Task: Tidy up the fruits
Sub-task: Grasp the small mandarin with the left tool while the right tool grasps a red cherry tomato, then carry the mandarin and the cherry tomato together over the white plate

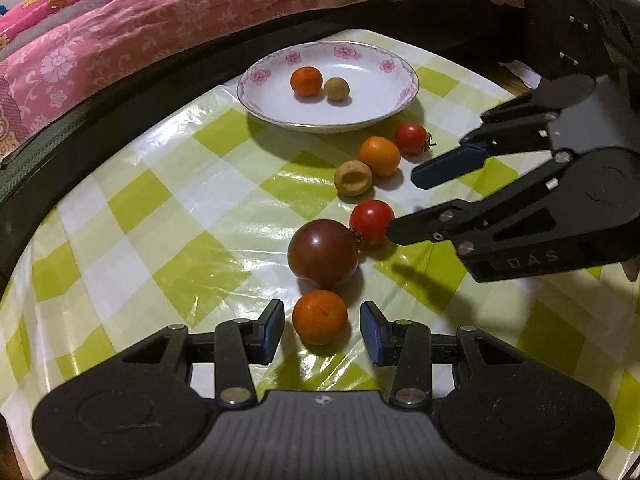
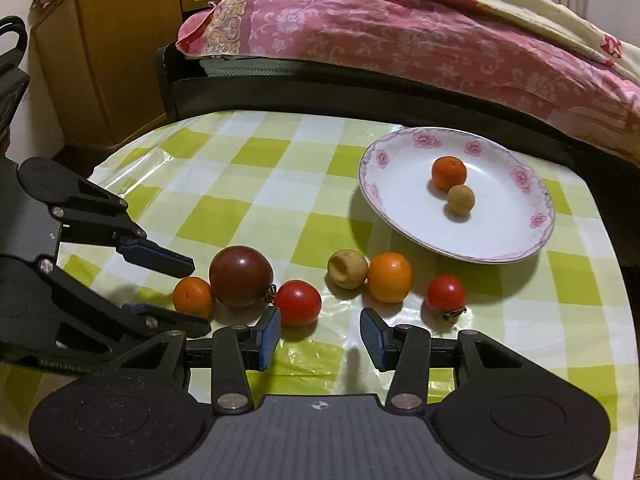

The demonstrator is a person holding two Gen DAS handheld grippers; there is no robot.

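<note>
A white flowered plate [image 1: 384, 92] [image 2: 504, 232] holds a small orange [image 1: 306, 81] [image 2: 449, 173] and a tan longan [image 1: 336, 88] [image 2: 461, 199]. Several fruits lie in a row on the checked tablecloth: a small orange [image 1: 319, 317] [image 2: 193, 296], a dark tomato [image 1: 323, 253] [image 2: 241, 275], a red cherry tomato [image 1: 372, 222] [image 2: 298, 302], a dented tan fruit [image 1: 353, 178] [image 2: 347, 268], an orange tomato [image 1: 379, 156] [image 2: 389, 277], another red cherry tomato [image 1: 411, 138] [image 2: 446, 293]. My left gripper [image 1: 322, 330] [image 2: 196, 296] is open around the near small orange. My right gripper [image 2: 320, 336] [image 1: 402, 204] is open, just short of the red cherry tomato.
A bed with a pink floral quilt [image 2: 400, 40] [image 1: 120, 40] runs along the table's far edge. A wooden cabinet [image 2: 100, 60] stands at the far left in the right wrist view. The green-checked tablecloth [image 2: 240, 180] covers the table.
</note>
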